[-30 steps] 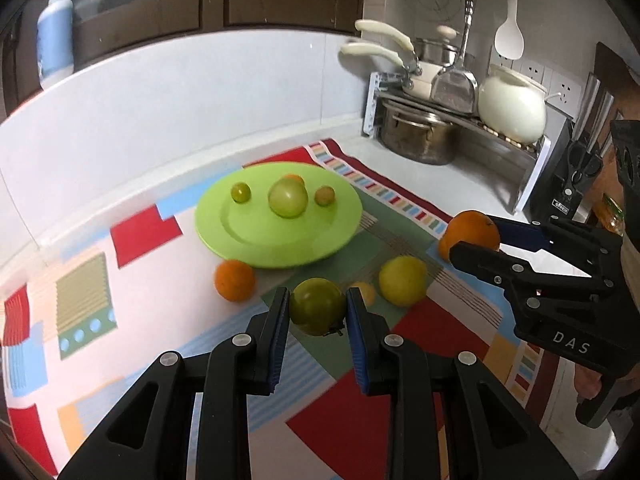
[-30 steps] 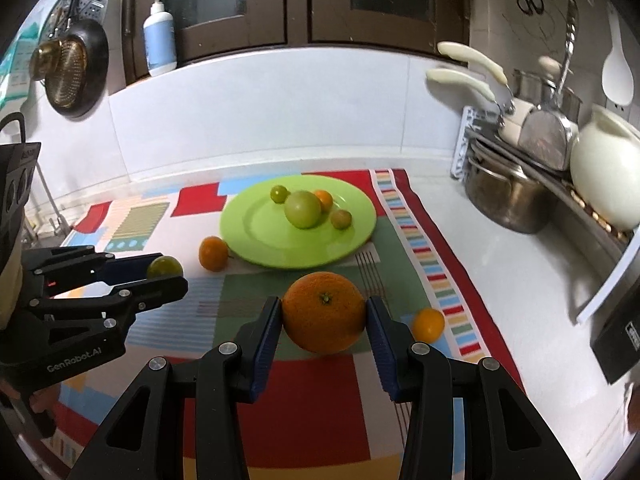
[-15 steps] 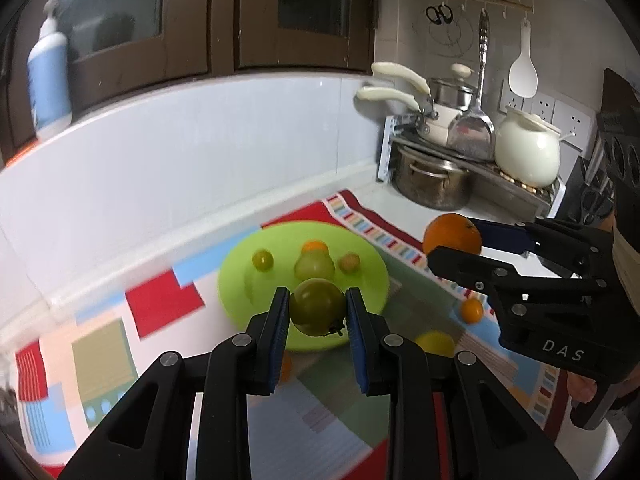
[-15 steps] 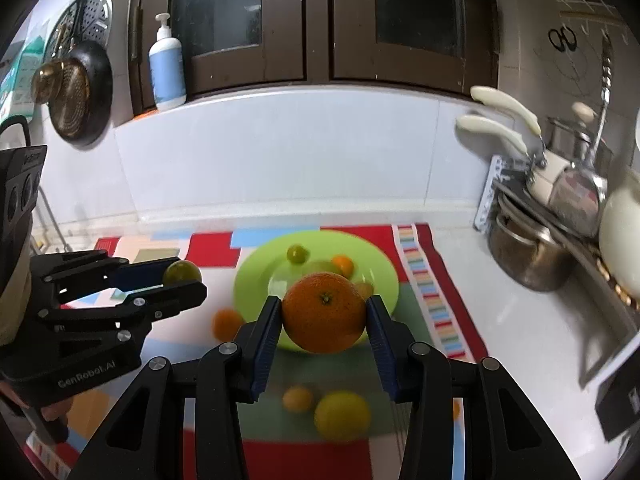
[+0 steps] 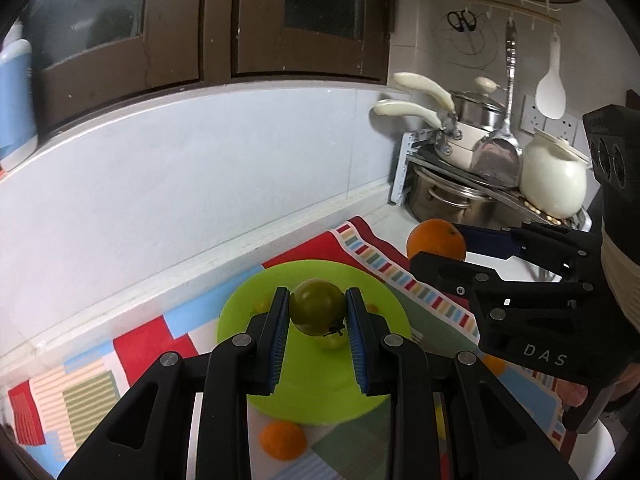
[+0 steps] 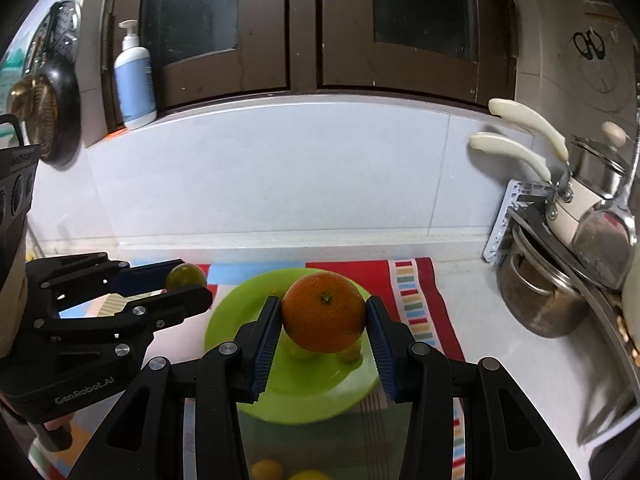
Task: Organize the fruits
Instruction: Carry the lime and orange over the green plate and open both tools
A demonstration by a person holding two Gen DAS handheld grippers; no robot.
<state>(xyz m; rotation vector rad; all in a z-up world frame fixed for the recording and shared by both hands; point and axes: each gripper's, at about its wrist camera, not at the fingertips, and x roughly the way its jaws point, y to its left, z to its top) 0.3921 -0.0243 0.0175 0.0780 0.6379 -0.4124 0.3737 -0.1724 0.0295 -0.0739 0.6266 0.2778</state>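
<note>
My left gripper (image 5: 318, 314) is shut on a green tomato (image 5: 318, 308) and holds it in the air above the lime-green plate (image 5: 360, 396). My right gripper (image 6: 323, 322) is shut on a large orange (image 6: 323, 312), also raised over the plate (image 6: 304, 396). Each gripper shows in the other's view: the right one with its orange (image 5: 436, 240) at the right, the left one with its tomato (image 6: 186, 276) at the left. Small fruits on the plate are mostly hidden behind the held fruit. A small orange (image 5: 282, 440) lies on the patterned mat (image 5: 132, 348) in front of the plate.
A rack with steel pots (image 5: 448, 200) and a white kettle (image 5: 554, 184) stands at the right on the counter. A white tiled wall runs behind the mat. A blue soap bottle (image 6: 135, 80) stands on the ledge. Two yellow fruits (image 6: 268, 470) lie near the mat's front.
Both grippers have risen and moved forward with their fruit, from beside the plate to above it. The loose fruits on the mat have dropped low in both views.
</note>
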